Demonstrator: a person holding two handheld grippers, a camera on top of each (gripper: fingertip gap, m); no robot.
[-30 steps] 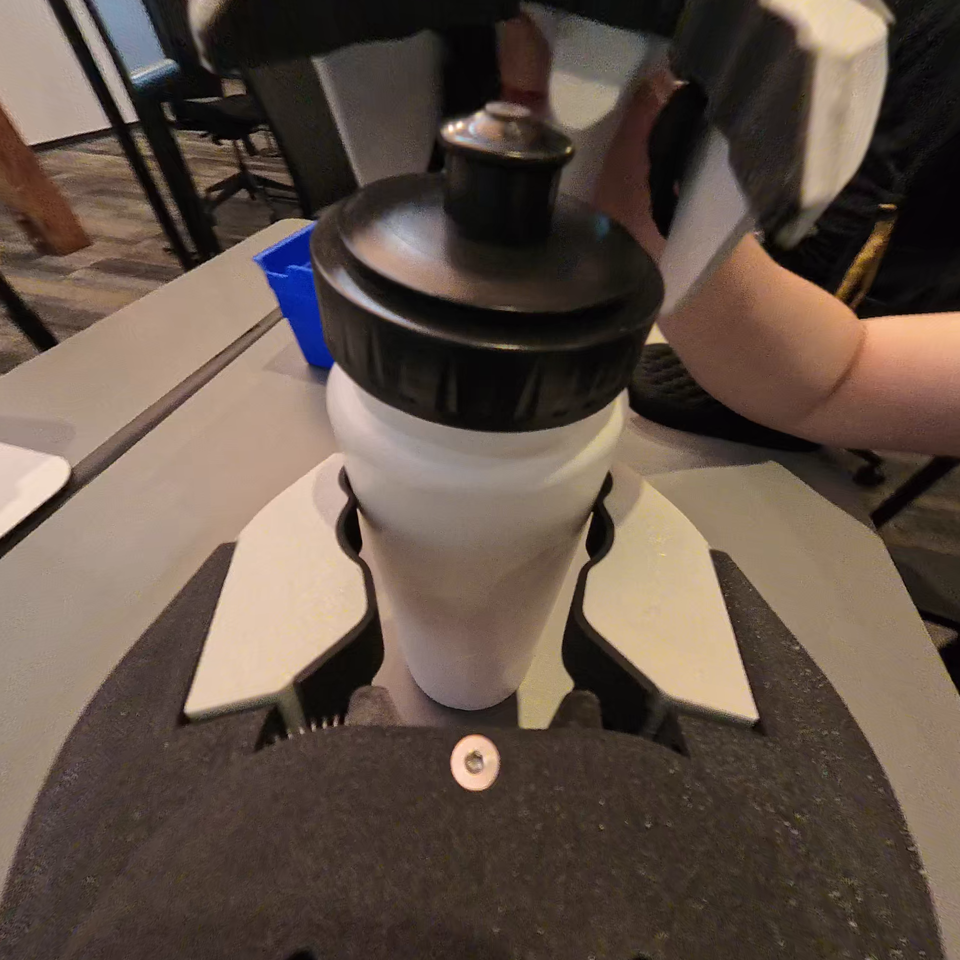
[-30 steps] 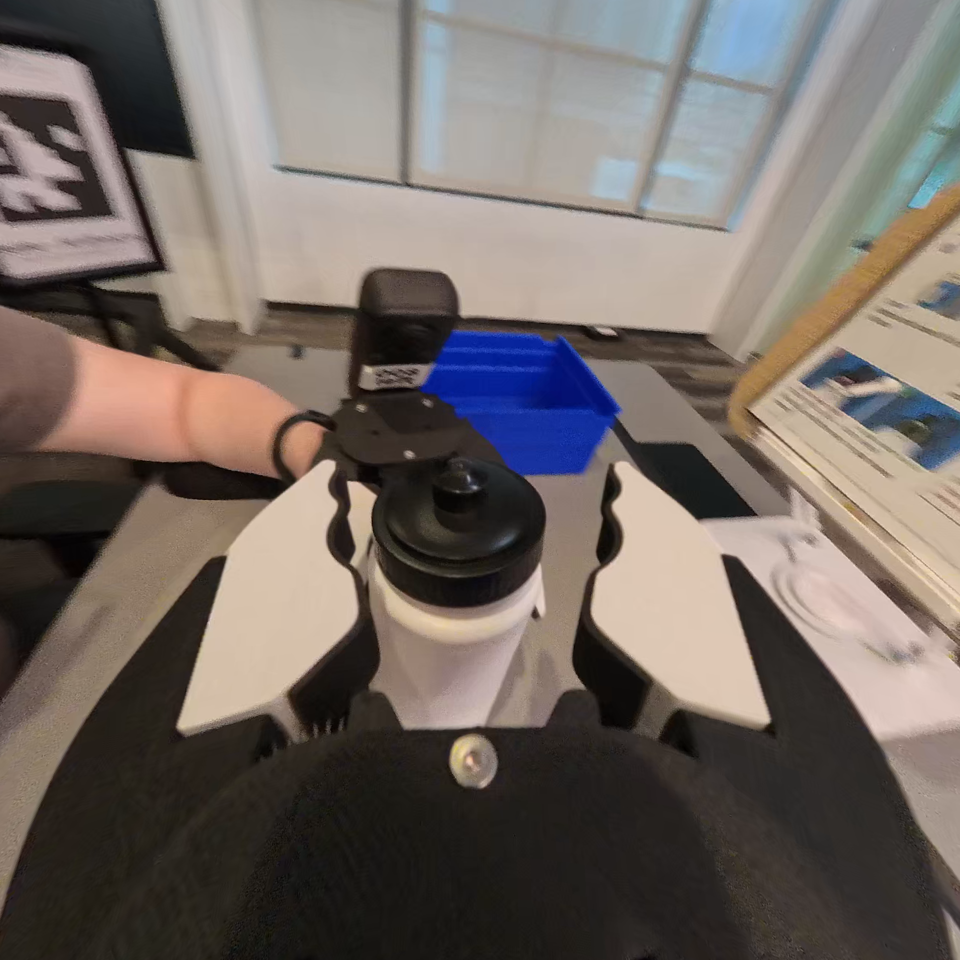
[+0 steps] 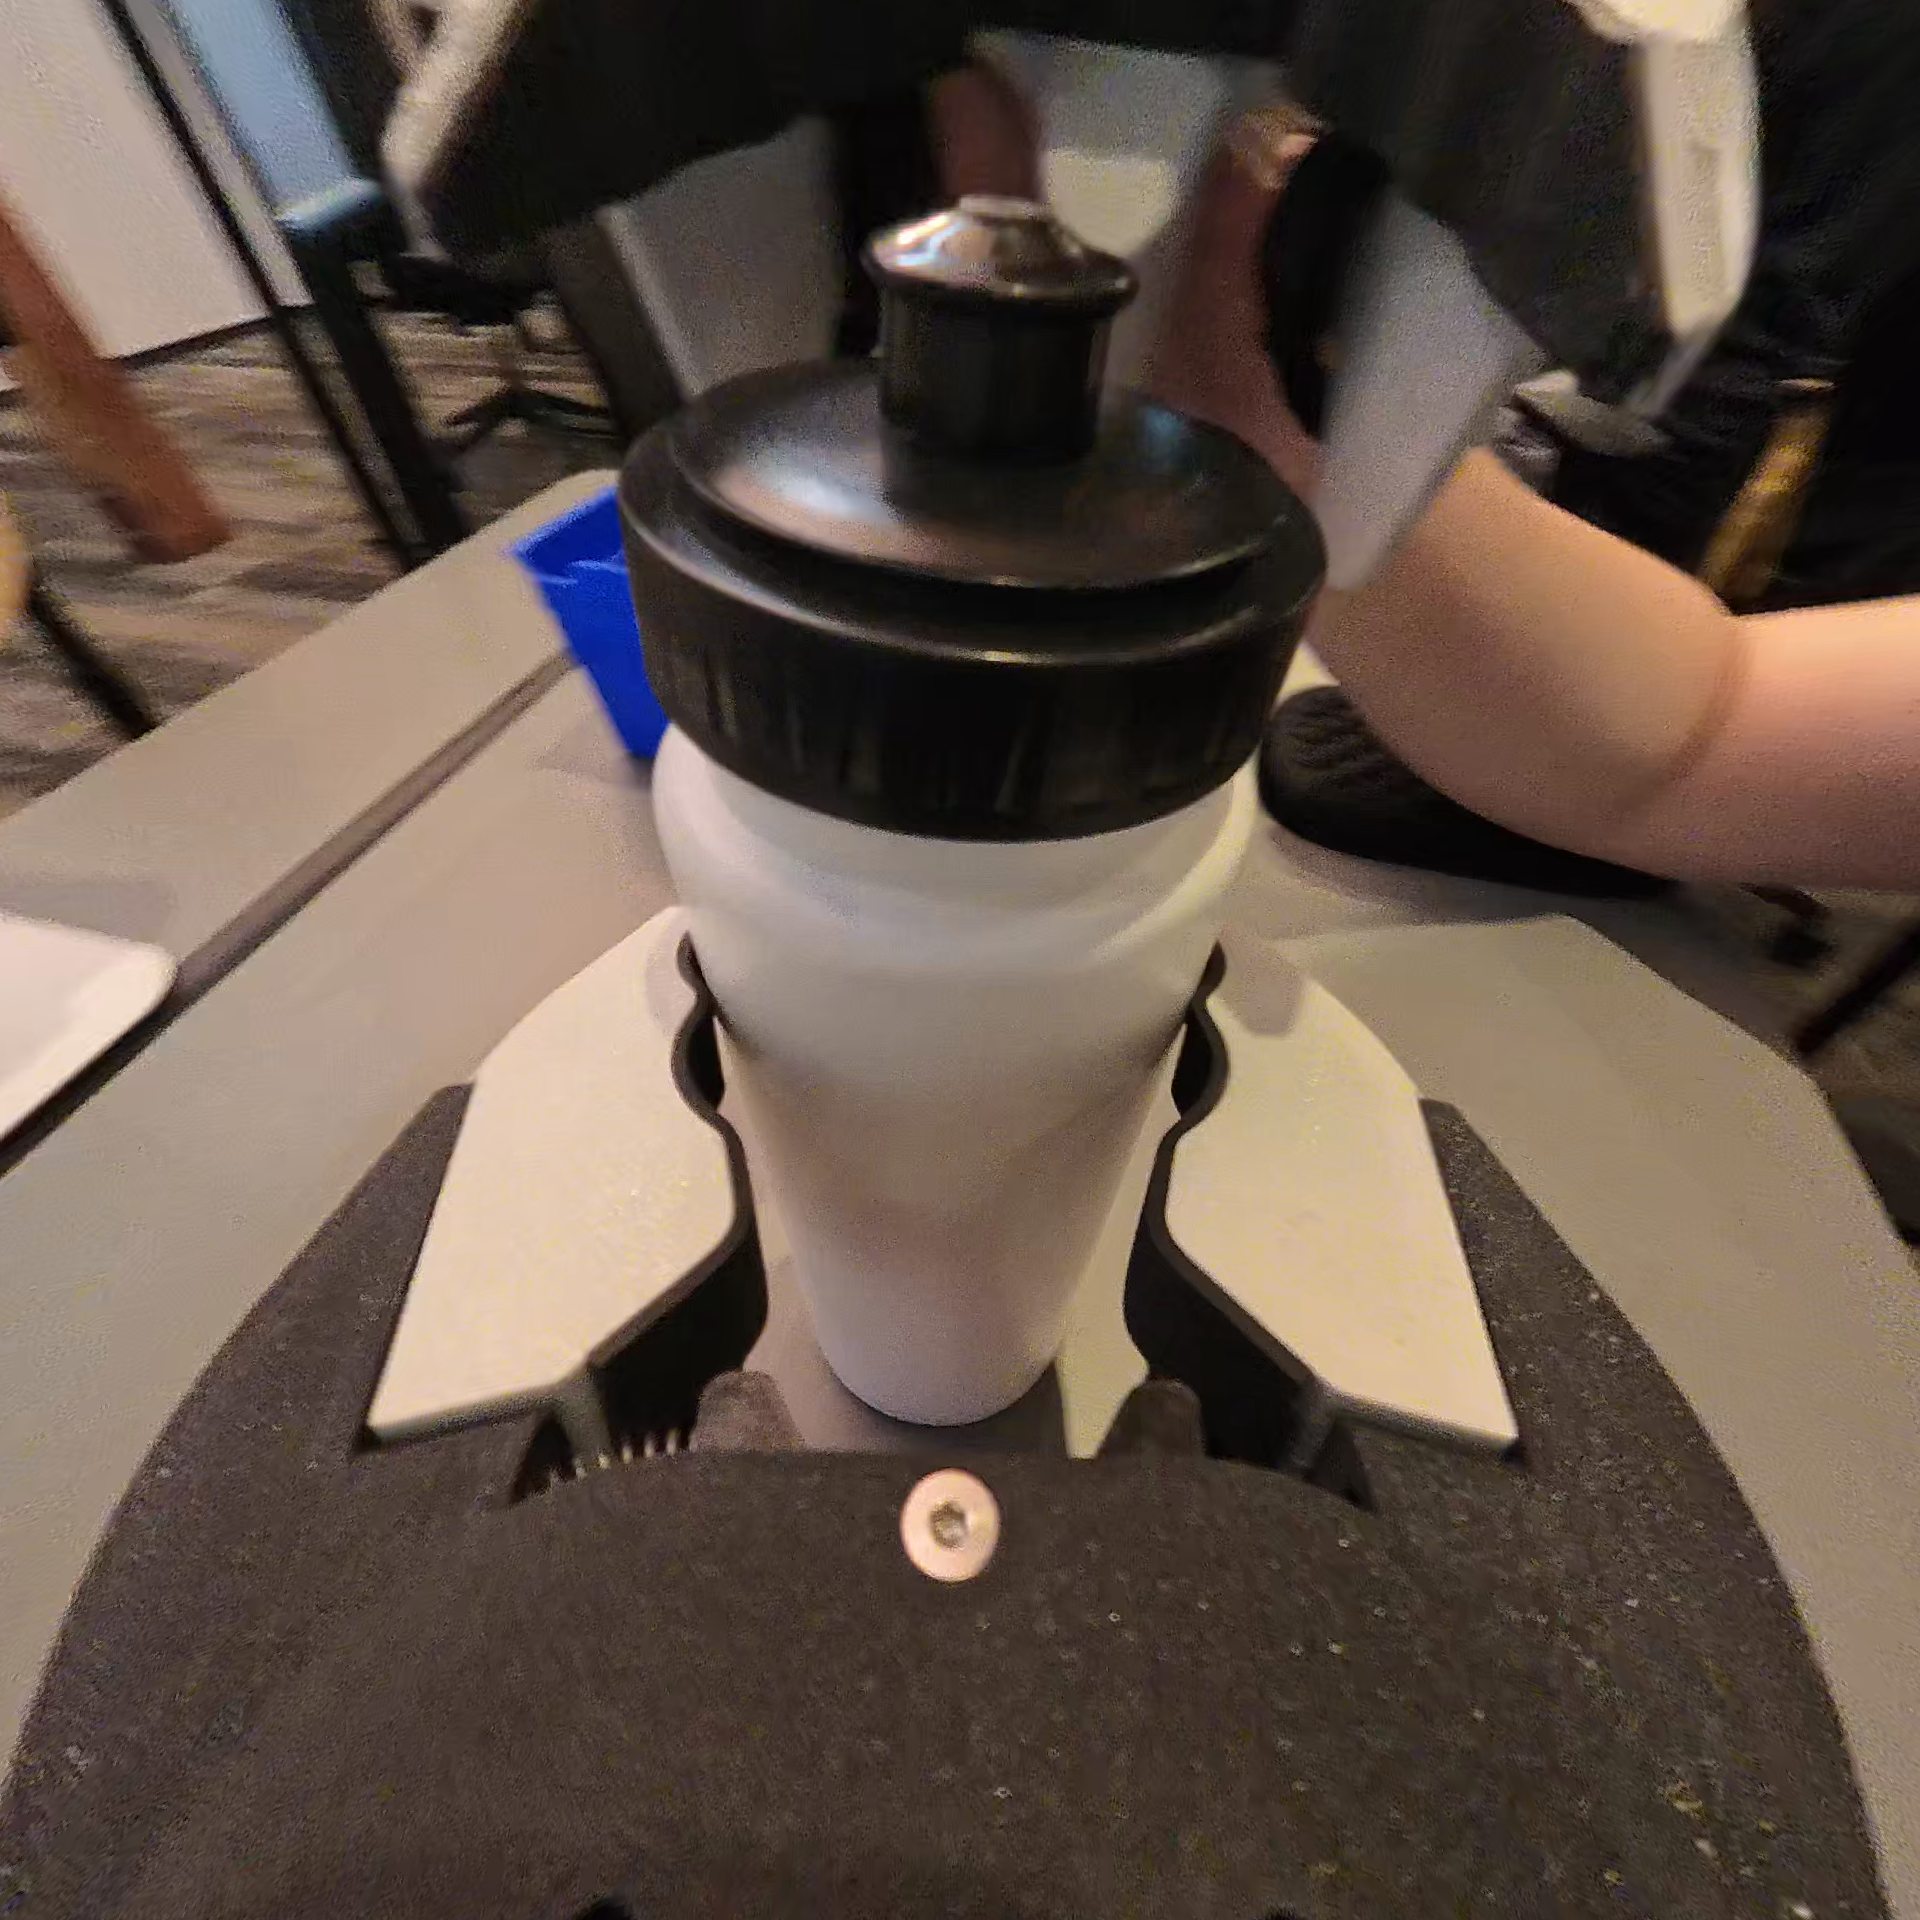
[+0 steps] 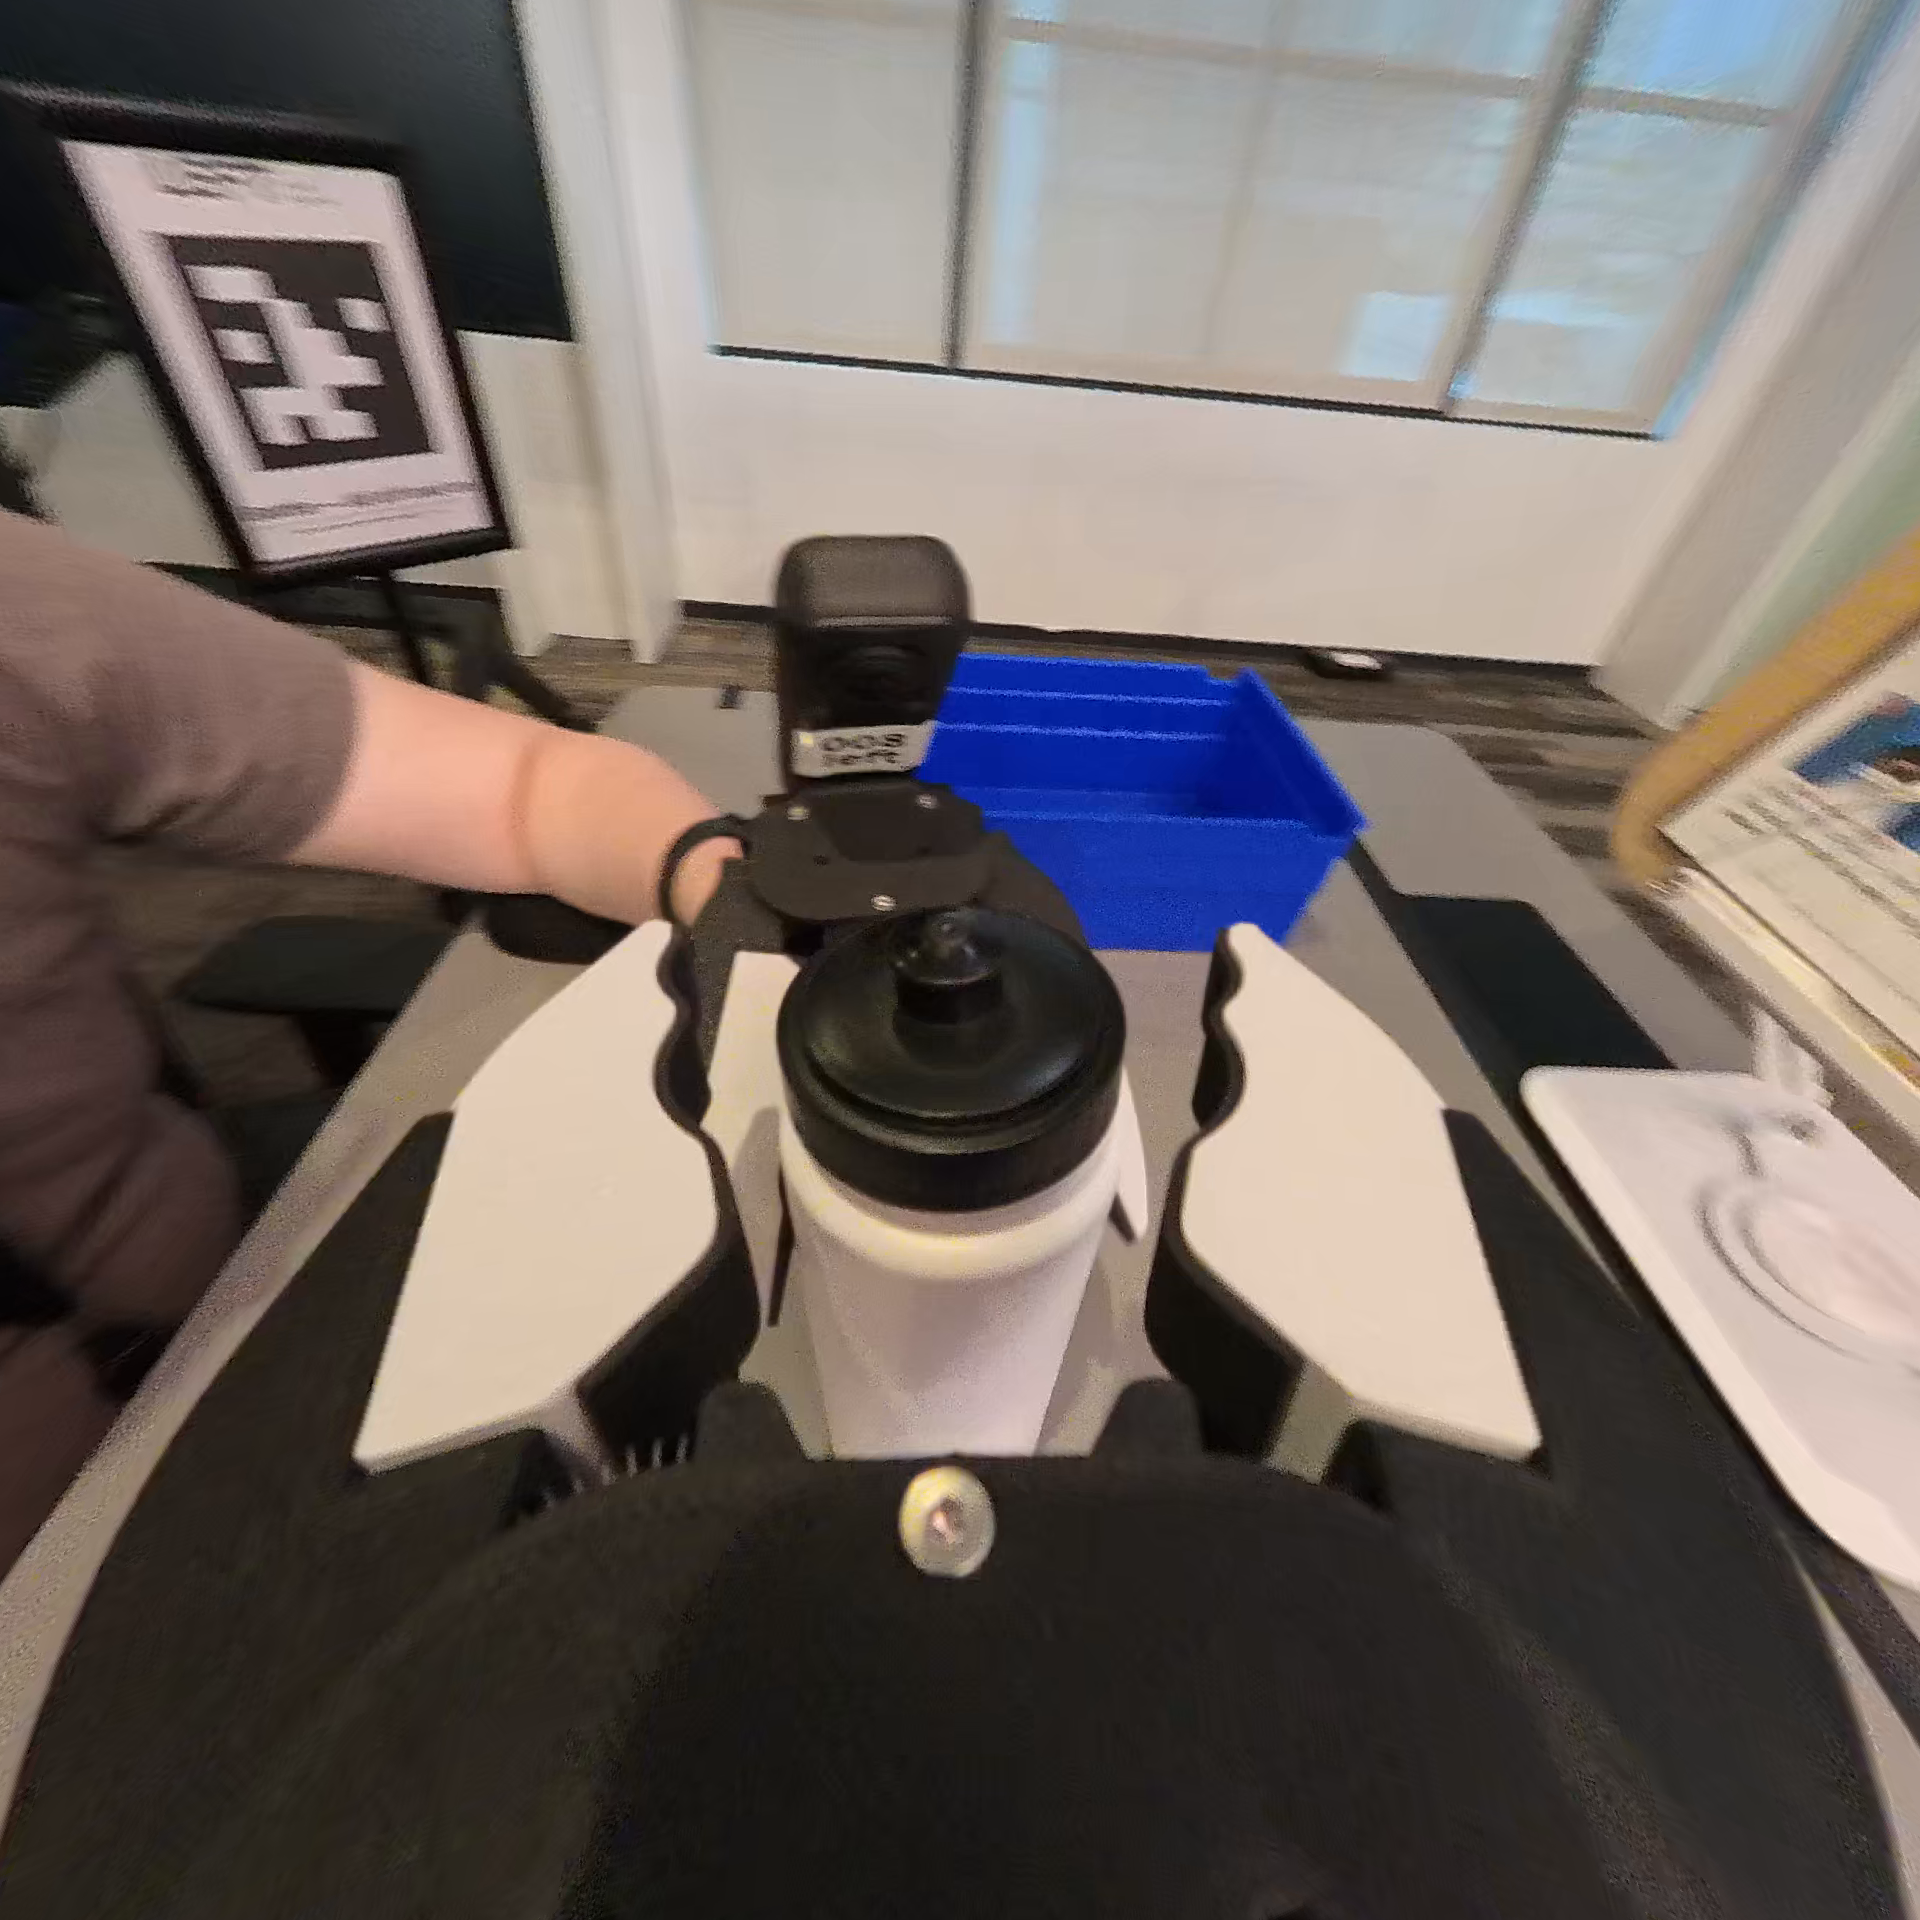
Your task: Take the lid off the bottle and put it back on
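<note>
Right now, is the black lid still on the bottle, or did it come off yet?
Still on. Done so far: the left gripper is shut on the white bottle, which stands upright on the grey table. In hand: the right gripper is open, with a finger on each side of the black lid, not squeezing it. Left to do: grip the lid, twist it off, then put it back on.

Daylight pours through my right view's window (image 4: 1299, 187) beyond the fingertips, washing it pale. My left view is dimmer and warmer. Glare glints on the lid (image 3: 971, 582) above the fingers; edges smear and bend.
</note>
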